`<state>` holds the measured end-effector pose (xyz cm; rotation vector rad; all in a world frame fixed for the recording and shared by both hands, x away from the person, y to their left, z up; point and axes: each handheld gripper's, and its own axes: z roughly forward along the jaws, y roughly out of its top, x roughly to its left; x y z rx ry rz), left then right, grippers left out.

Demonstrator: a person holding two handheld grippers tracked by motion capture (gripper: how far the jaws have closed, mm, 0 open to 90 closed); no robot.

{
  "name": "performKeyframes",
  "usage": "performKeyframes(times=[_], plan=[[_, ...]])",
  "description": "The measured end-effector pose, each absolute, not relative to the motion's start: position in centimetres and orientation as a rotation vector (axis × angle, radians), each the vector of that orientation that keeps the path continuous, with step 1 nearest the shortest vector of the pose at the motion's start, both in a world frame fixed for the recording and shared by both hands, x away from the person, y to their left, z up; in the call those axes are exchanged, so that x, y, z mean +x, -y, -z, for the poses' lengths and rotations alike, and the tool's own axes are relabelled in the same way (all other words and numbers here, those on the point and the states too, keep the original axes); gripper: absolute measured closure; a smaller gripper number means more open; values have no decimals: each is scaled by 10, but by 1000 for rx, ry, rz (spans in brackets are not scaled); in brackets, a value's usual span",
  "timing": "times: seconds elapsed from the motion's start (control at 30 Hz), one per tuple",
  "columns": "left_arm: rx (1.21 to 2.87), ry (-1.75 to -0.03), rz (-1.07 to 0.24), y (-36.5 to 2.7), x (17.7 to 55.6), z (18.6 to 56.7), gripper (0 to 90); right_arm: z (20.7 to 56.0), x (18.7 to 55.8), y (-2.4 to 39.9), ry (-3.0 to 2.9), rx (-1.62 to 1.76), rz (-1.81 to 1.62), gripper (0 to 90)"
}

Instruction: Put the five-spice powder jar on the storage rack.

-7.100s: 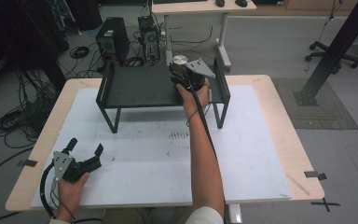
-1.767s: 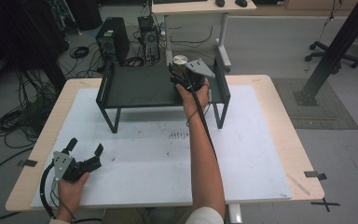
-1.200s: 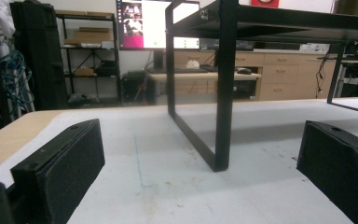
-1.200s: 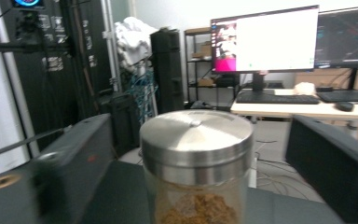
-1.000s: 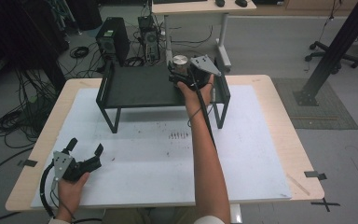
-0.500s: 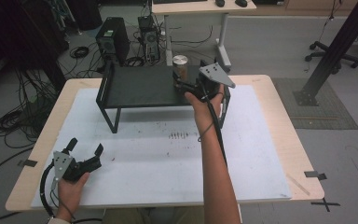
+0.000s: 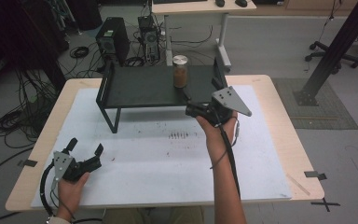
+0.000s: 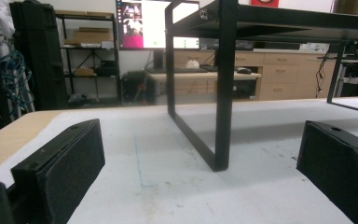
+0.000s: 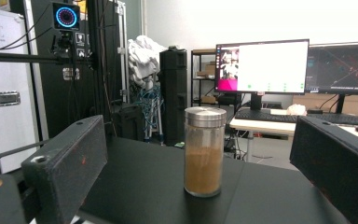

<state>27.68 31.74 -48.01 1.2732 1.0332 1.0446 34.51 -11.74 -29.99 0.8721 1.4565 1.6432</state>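
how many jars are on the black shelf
1: a jar with a metal lid, partly full of brown powder, stands upright near the shelf's back right; the open right tool is nearby, not touching.

We take the white mat [image 7: 168,158] on the wooden table [image 7: 279,121] as reference. Beyond its far edge we see a computer tower [image 7: 112,43] on the floor, with cables [image 7: 14,121] to its left. Far right of it stands a black post [image 7: 335,51]. Two monitors [image 9: 261,65] sit farther back.

Frame edge cuts off the black rack's [image 8: 223,84] top.
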Motion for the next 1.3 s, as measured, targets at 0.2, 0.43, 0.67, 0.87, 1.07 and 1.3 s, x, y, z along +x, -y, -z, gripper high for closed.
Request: performKeyframes(times=[0.2,0.43,0.67,0.87,1.07,1.3], plan=[[1273,-1032,-1046,-317,277,480,8,305,322,124,-1456,837,-1629,38],[1274,-1032,-1046,-317,277,480,8,321,302,137,-1442,853,-1597,39],[1272,-1032,-1045,-317,277,480,9,351,284,151,-1406,882,-1571,39],[1273,-1031,-1047,-317,277,480,9,382,276,160,-1411,903,-1535,39],[1273,-1031,-1049,-317,277,480,8,420,275,172,-1413,982,-1508,39],[1273,-1031,-1050,-317,277,480,9,446,274,179,-1386,1042,-1520,39]])
